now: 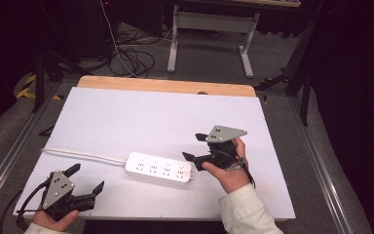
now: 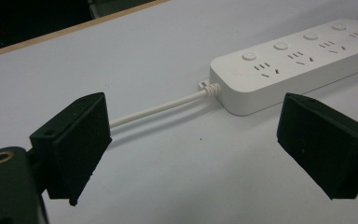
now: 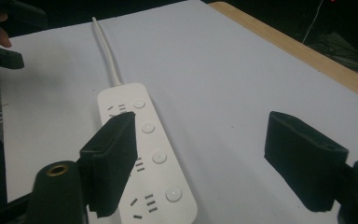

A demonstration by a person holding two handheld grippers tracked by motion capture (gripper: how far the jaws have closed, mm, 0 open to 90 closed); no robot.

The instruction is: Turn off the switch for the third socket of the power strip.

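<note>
Nearest, at the front left corner of the table (image 1: pixel 126 109), left gripper (image 1: pixel 86 178) hovering with jaws wide, holding nothing. Farther on, right gripper (image 1: pixel 195 146) also hanging wide and empty, just beside the right end of the strip (image 1: pixel 158 167). Lying flat mid-table, cord (image 1: pixel 83 154) running left. Probably approaching still; next, closing in on the strip

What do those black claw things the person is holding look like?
Each is a black tool with two chunky block-shaped jaws. The left gripper and the right gripper each carry a grey three-cornered plate with small dark holes on top. Thin black cables trail from both. A cream sleeve covers the right forearm.
</note>
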